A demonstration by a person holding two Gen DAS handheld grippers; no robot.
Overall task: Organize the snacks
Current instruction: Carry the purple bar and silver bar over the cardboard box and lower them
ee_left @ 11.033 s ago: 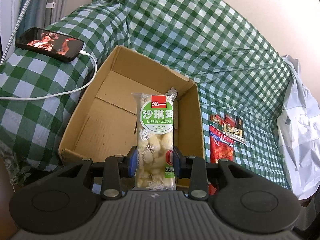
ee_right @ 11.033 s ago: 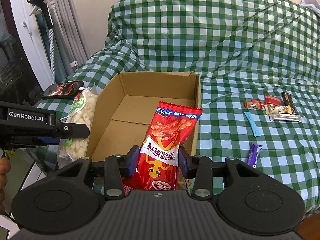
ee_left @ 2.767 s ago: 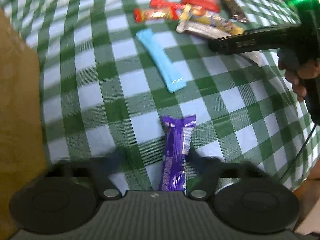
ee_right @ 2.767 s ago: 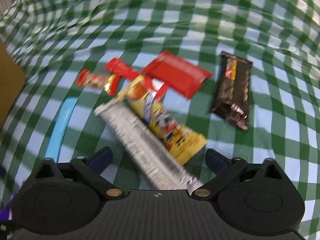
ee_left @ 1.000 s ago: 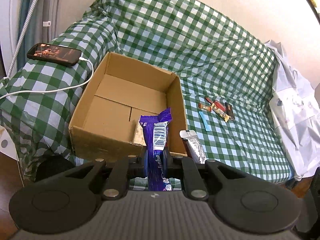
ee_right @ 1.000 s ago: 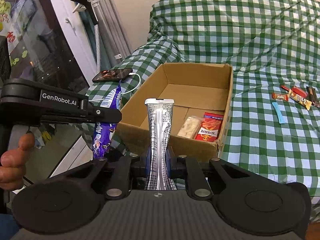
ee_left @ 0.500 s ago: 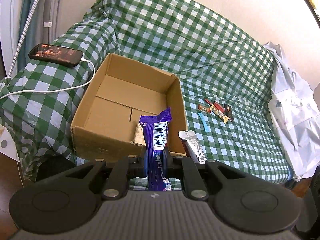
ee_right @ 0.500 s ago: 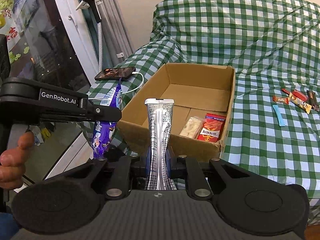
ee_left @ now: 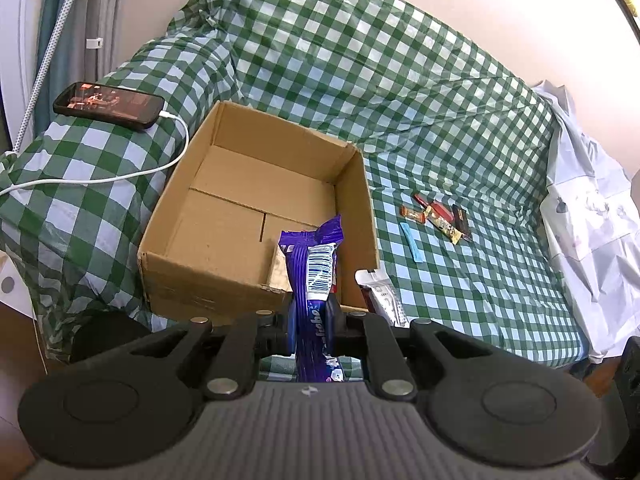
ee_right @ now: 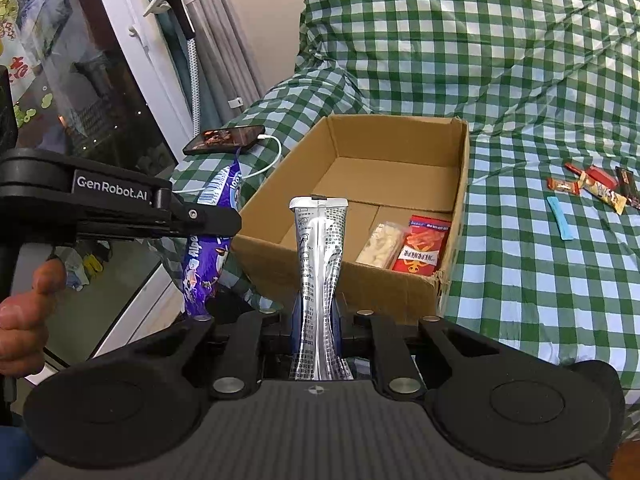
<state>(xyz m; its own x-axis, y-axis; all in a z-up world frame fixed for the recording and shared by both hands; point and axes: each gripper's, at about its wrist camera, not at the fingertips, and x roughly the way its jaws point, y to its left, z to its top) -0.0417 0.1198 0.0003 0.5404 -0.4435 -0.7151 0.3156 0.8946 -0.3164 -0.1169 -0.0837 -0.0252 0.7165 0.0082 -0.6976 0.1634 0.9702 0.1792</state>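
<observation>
Purple foil bar (ee_left: 313, 280) and silver pouch (ee_right: 319, 276), newly lifted off the checked cover, sit clamped in the left gripper (ee_left: 312, 318) and right gripper (ee_right: 317, 320), poised before the brown cardboard box (ee_right: 348, 276) for dropping in.

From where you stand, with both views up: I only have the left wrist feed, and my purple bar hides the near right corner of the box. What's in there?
Observer: In the cardboard box, a pale puffed-snack pack lies beside a red snack packet, flat on the floor.
Operator: What is that silver thing poking up beside my bar?
Observer: It's a silver wrapper, and the right claw is shut on it.
Operator: Does my purple bar hang out below the left claw?
Observer: Yes, its lower end dangles under the claw, outside the box.
</observation>
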